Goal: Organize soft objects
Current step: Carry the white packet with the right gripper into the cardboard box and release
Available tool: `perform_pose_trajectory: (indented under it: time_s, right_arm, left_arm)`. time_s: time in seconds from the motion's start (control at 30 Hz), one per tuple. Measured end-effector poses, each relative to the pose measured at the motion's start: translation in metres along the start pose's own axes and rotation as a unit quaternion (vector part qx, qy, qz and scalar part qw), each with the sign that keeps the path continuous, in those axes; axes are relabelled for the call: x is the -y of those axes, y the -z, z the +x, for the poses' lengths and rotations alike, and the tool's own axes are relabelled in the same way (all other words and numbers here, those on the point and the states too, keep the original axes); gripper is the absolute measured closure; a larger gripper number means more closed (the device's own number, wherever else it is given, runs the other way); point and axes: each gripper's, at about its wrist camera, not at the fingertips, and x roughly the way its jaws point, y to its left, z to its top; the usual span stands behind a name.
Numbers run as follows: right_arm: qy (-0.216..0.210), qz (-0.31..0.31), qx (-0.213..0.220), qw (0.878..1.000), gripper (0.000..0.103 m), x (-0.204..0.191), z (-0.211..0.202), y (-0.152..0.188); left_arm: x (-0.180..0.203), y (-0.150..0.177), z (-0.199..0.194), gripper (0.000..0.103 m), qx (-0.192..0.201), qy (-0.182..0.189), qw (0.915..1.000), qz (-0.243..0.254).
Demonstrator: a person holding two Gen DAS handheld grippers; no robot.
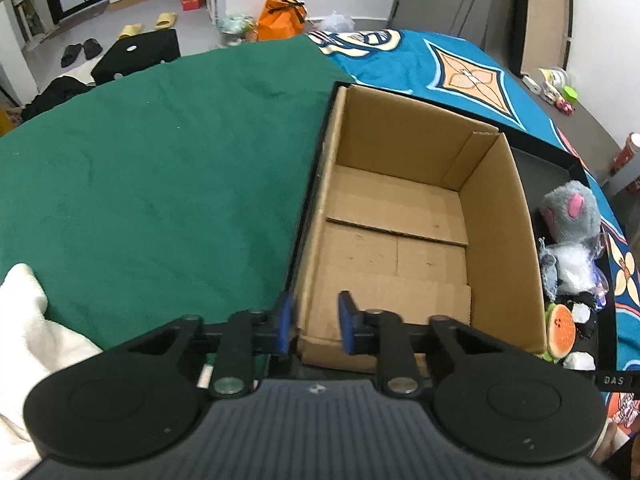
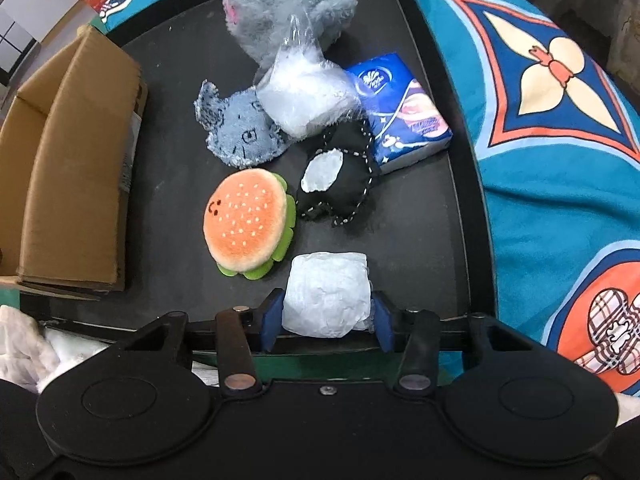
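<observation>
White wad (image 2: 326, 294) is sitting between my right gripper (image 2: 326, 320) pads, squashy, risking slipping. Left gripper (image 1: 316, 322) is pinching cardboard box (image 1: 400, 216) wall; tipping risk.

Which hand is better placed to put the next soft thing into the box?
Right. Its tongs already flank the white packet on the black tray. The left tongs straddle the near wall of the empty box and hold no soft item.
</observation>
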Motion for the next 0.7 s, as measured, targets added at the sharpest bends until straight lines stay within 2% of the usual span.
perform_pose_trajectory:
  time_s: [0.07, 0.4, 0.7]
  right_arm:
    - [-0.003, 0.001, 0.005, 1.000, 0.058, 0.001, -0.005, -0.002]
    - [-0.024, -0.001, 0.041, 0.999, 0.058, -0.003, -0.037, -0.005]
    - [-0.037, -0.019, 0.068, 0.997, 0.058, -0.023, -0.057, -0.010]
  left_arm:
    - [-0.002, 0.001, -0.004, 0.093, 0.006, 0.005, 1.0000, -0.001]
    - [0.005, 0.008, -0.017, 0.094, 0.006, 0.012, 0.9996, 0.025]
    - [0.009, 0.013, -0.025, 0.094, 0.015, -0.003, 0.9992, 0.037]
